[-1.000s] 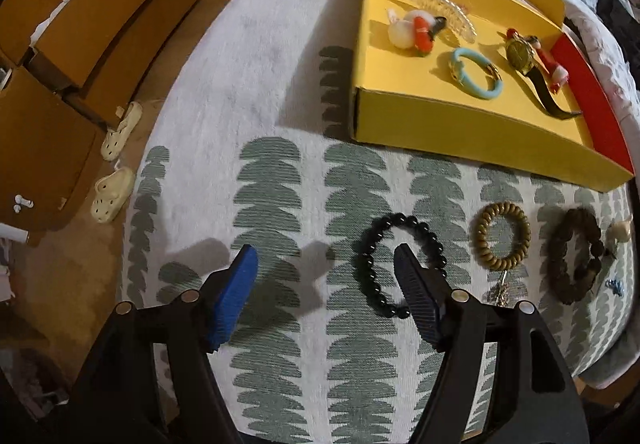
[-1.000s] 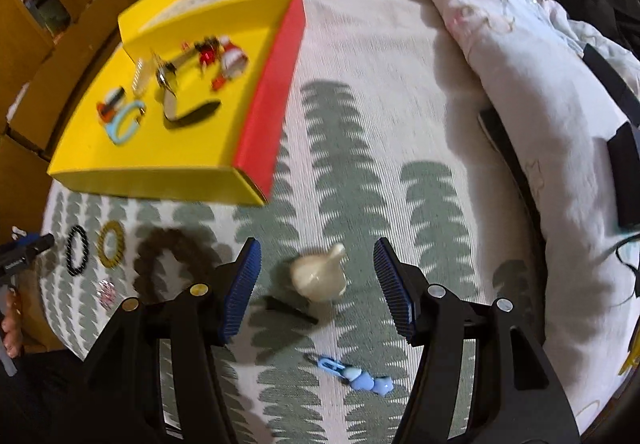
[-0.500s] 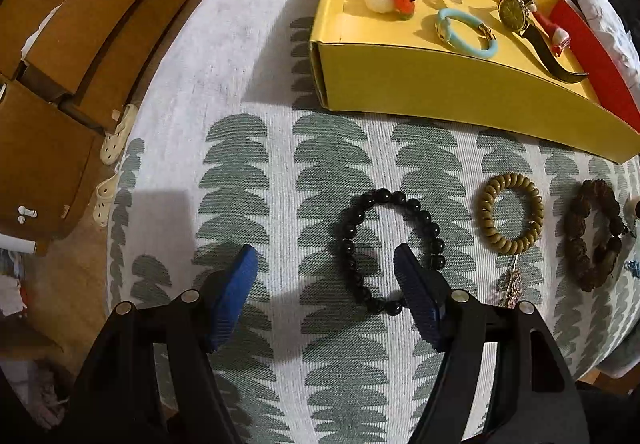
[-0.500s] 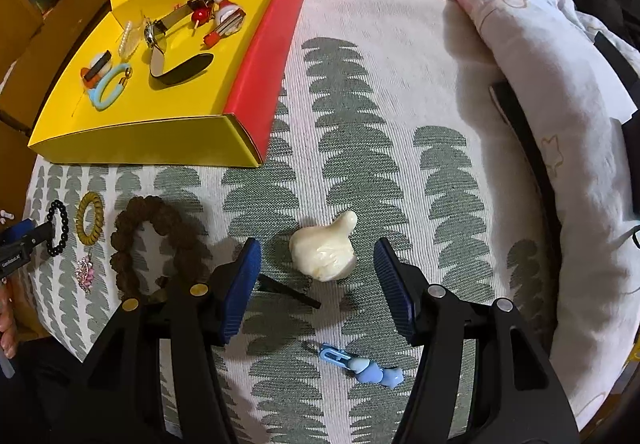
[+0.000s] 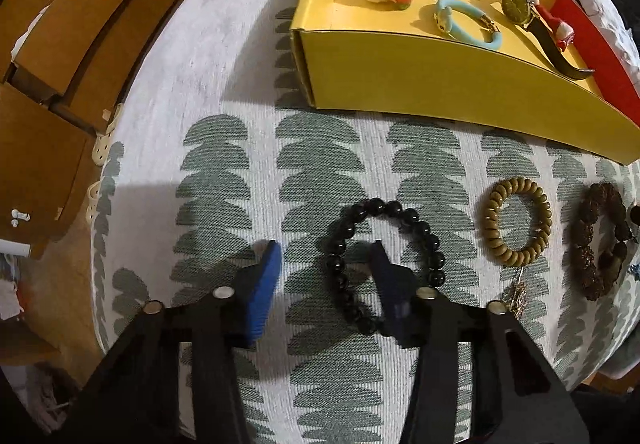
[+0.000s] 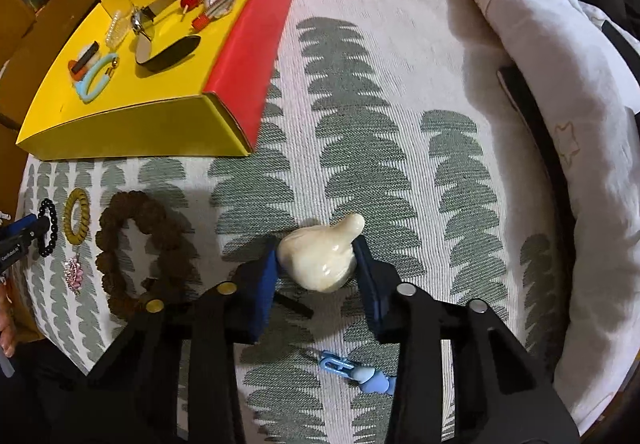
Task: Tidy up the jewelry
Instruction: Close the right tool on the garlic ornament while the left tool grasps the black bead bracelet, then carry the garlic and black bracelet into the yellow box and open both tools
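Left gripper (image 5: 324, 258): black moulded frame, two blue ribbed finger pads (image 5: 262, 286); outer pad bright blue, inner pad dark navy in shadow. Round silver screw heads set along each finger arm, one brass-toned nearer the body. Elongated slot cut through the frame's right limb.

Right gripper (image 6: 316, 258): same black frame, blue pads (image 6: 264, 284) of matching ribbed form. Silver screws on both arms, one brass-toned at left. Slots visible in both limbs.

In the right wrist view, far-left edge: small white lettering on the left gripper's black body, illegible. Bare skin at lower-left edge.
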The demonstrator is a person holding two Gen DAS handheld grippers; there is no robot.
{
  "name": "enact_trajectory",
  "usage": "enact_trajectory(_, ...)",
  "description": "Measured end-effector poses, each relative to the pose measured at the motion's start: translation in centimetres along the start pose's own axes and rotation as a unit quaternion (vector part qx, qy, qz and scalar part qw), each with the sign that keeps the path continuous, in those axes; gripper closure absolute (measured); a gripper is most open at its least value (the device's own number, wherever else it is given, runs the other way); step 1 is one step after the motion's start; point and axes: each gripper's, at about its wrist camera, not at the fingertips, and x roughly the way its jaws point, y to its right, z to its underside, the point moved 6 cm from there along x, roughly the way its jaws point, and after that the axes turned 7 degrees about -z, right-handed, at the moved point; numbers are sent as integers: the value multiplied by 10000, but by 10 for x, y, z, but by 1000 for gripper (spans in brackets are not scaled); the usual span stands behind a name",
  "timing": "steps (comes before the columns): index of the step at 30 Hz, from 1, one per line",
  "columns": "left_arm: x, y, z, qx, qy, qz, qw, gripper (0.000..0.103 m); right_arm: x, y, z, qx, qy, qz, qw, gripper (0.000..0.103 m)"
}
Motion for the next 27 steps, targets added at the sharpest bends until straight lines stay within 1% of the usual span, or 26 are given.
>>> enact_trajectory(2,-2,3,0,19,15,51,10000,69,0,0,-1,23,-4,-32,10000,66)
enact_trajectory(3,-2,5,-1,38,12,150,9999,80,0,0,-1,28,5,-45,10000,66)
enact_trajectory(4,-4,10,-1,46,-2,205,9998,84,-1,1,-2,41,11,-59,10000,66)
enact_trajectory(5,-5,10,-1,41,-5,215,9998,85,-1,1,-2,56,24,-80,9999,66)
enact_trajectory(7,-5,12,-1,43,-23,272,9996,90,-2,2,-4,64,27,-152,9999,67)
enact_trajectory(9,-6,11,-1,16,-39,313,9995,91,-4,3,-3,87,18,-223,9997,67)
enact_trajectory(10,-7,14,-1,8,-44,313,9995,93,-6,3,-4,91,41,-247,9996,67)
enact_trajectory(17,-13,6,-5,-136,-41,505,9986,93,-28,-2,-6,138,265,-413,9987,67)
enact_trajectory(21,-32,6,-6,-128,130,640,9978,93,-48,-3,-7,109,453,-480,9978,67)
enact_trajectory(27,-78,15,-10,-91,585,1040,9928,93,-70,-19,-18,29,765,-675,9948,67)
